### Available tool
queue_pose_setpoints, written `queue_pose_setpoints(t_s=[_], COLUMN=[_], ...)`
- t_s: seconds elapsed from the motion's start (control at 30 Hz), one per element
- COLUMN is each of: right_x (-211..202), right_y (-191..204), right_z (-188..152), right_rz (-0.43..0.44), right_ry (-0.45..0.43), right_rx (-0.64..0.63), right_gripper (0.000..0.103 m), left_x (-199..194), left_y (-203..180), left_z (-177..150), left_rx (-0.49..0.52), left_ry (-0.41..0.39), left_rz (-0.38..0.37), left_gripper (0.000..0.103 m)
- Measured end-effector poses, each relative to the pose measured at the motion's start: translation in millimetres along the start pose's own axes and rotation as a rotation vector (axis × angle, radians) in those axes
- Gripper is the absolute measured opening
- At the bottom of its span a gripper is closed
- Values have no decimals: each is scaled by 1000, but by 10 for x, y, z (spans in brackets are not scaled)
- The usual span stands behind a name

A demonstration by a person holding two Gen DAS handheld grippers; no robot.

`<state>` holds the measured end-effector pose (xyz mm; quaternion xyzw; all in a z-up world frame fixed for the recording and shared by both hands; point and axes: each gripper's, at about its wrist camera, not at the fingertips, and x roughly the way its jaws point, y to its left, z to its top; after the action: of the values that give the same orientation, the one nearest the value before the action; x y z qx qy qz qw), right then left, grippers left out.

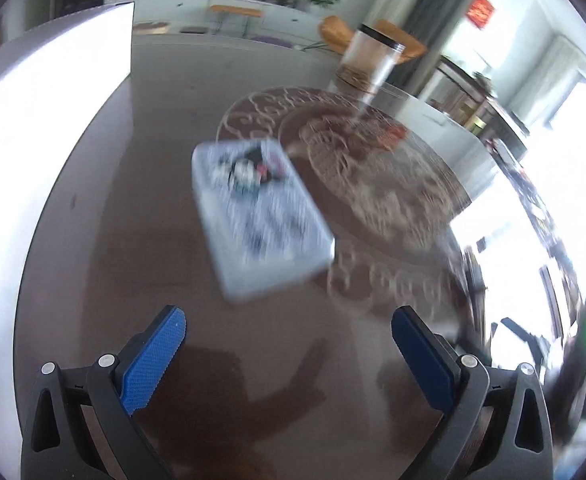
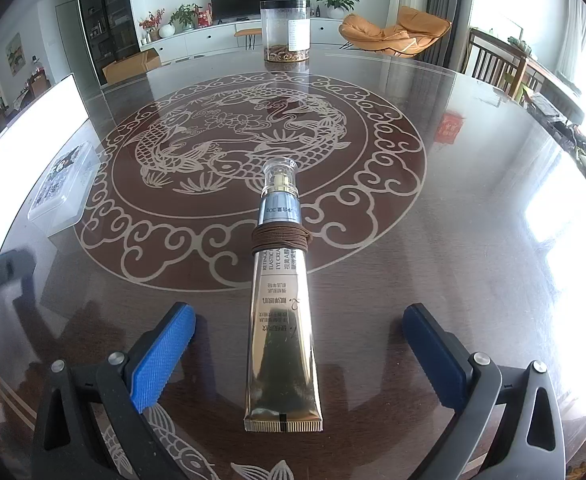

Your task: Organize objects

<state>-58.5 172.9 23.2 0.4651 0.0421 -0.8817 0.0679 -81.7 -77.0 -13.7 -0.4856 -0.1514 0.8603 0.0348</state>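
Right gripper (image 2: pixel 293 344) sits nearest, jaws spread wide, straddling the crimped end of a gold cream tube (image 2: pixel 281 336) without touching it; tube lies flat on the glass table (image 2: pixel 473 208), brown cord (image 2: pixel 281 238) wound round its neck, clear cap pointing away; left gripper (image 1: pixel 289 344) — jaws likewise spread, empty — faces a blurred clear plastic box (image 1: pixel 259 216); farthest, a clear jar (image 2: pixel 286 30) stands upright.
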Motion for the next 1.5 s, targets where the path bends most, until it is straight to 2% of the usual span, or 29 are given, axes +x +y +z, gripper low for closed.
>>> queue_pose_setpoints(t_s=[0.1, 0.2, 0.27, 0.3, 0.47, 0.53, 0.57, 0.6, 0.63, 0.67, 0.8, 0.9, 1.0, 1.1, 1.17, 1.27, 1.37, 1.5], right_x=[3, 3, 1, -8, 30, 52, 62, 50, 28, 29, 44, -213, -548, -897, -1092, -1358, -1586, -1651], right_y=[0, -1, -1, -1, -10, -11, -15, -26, -23, -16, 1, -28, 89, 328, 546, 1071, 1805, 2749], right_z=[3, 2, 2, -10, 44, 134, 174, 241, 293, 348, 444, 400, 420, 553, 648, 804, 946, 1072], right_rz=[0, 0, 0, 0, 12, 33, 45, 55, 48, 51, 79, 135, 176, 232, 282, 411, 585, 722], right_ry=[0, 0, -1, -1, 9, 73, 108, 115, 107, 110, 135, 95, 37, -21, -55, -94, -110, -84], right_rx=[0, 0, -1, 0, -10, -42, -50, -52, -55, -60, -52, 18, 17, -7, -29, -78, -149, -265], right_gripper=[103, 103, 103, 103, 103, 103, 90, 74, 37, 28, 27, 27, 27, 27, 27, 27, 27, 27], left_x=[263, 452, 484, 465, 294, 184, 136, 87, -13, -70, -454, -814, -1185, -1599, -1889, -2265, -2415, -2379], left_y=[-92, -191, -274, -323, -304, -285, -257, -251, -197, -198, -161, -121, -24, 136, 307, 719, 1273, 2036], left_z=[329, 515, 537, 511, 205, 33, -49, -122, -239, -290, -385, -382, -369, -317, -302, -274, -229, -237], left_rx=[-20, 32, 103, 154, 207, 206, 206, 206, 206, 208, 214, 197, 165, 116, 91, 52, -25, -157], left_ry=[38, 40, 2, -31, -62, -84, -95, -108, -124, -141, -223, -283, -329, -371, -405, -434, -396, -273], left_rz=[115, 226, 269, 278, 218, 192, 185, 174, 161, 153, 132, 105, 71, 33, 43, 143, 263, 414], left_gripper=[103, 103, 74, 62, 62, 62, 62, 62, 62, 62, 62, 62, 62, 62, 62, 62, 62, 62])
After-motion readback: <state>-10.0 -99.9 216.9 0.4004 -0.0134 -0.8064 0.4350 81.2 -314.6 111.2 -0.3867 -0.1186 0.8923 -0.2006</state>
